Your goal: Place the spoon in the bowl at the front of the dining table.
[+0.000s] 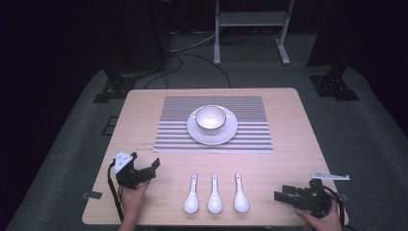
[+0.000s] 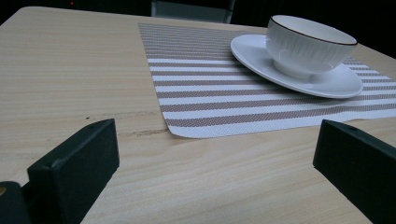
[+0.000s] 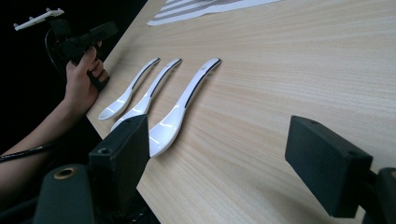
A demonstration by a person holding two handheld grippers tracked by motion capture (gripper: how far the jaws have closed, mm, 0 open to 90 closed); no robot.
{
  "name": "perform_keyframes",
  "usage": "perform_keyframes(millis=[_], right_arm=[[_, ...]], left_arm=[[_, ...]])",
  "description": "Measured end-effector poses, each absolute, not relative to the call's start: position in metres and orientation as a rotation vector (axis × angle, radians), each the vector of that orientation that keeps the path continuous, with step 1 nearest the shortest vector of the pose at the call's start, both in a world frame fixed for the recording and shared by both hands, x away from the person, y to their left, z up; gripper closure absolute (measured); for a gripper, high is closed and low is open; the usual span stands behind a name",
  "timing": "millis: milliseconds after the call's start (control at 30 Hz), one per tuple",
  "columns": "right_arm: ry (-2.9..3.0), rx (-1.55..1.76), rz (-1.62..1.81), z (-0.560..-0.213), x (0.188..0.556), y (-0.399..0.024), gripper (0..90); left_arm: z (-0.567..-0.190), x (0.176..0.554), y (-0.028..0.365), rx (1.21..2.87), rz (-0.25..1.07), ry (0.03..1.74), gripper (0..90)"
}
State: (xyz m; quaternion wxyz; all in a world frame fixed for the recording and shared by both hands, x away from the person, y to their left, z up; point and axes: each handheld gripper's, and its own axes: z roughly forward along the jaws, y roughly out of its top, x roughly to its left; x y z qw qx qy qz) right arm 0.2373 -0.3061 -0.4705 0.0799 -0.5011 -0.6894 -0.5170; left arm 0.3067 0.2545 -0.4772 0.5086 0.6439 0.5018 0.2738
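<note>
Three white ceramic spoons (image 1: 191, 195) (image 1: 214, 194) (image 1: 240, 193) lie side by side near the table's front edge, handles pointing away from me. A white bowl (image 1: 210, 118) sits on a white plate (image 1: 227, 133) on a striped placemat (image 1: 250, 110). My left gripper (image 1: 153, 169) rests at the front left, open and holding nothing, facing the bowl (image 2: 308, 44) and placemat (image 2: 201, 84). My right gripper (image 1: 281, 192) is at the front right, open with nothing in it and pointing left toward the spoons. From the right gripper (image 3: 224, 158), the nearest spoon (image 3: 184, 102) lies just beyond its left jaw.
The wooden table (image 1: 288, 159) stands on grey carpet. A white metal stand (image 1: 250, 19) and black tripod bases (image 1: 334, 86) with cables are on the floor behind it. The left hand and its gripper (image 3: 88, 37) appear beyond the spoons in the right gripper view.
</note>
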Motion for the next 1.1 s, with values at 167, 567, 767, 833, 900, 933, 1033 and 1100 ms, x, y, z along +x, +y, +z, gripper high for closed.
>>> perform_keyframes(millis=[167, 567, 767, 833, 900, 933, 1033, 1100], right_arm=[[-2.077, -1.496, -1.544, -0.47, 0.238, -0.302, 20.9], [-2.087, -1.477, -1.515, -0.469, 0.243, -0.289, 21.0], [-2.092, -1.462, -1.509, -0.468, 0.246, -0.282, 21.0], [-2.095, -1.455, -1.504, -0.468, 0.248, -0.279, 21.0], [-2.105, -1.445, -1.494, -0.467, 0.25, -0.275, 21.0], [-2.106, -1.443, -1.494, -0.467, 0.25, -0.274, 21.0], [-2.11, -1.437, -1.492, -0.466, 0.253, -0.271, 21.0], [-2.112, -1.433, -1.493, -0.465, 0.254, -0.269, 21.1]], left_arm=[[-0.477, 0.307, 0.254, 1.552, 0.661, 1.208, 0.0], [-0.477, 0.307, 0.254, 1.549, 0.661, 1.206, 0.0], [-0.477, 0.306, 0.254, 1.55, 0.661, 1.205, 0.0], [-0.477, 0.306, 0.254, 1.551, 0.662, 1.205, 0.0], [-0.477, 0.306, 0.254, 1.551, 0.662, 1.205, 0.0], [-0.477, 0.306, 0.254, 1.551, 0.661, 1.205, 0.0], [-0.477, 0.306, 0.254, 1.552, 0.662, 1.204, 0.0], [-0.477, 0.306, 0.254, 1.551, 0.661, 1.205, 0.0]])
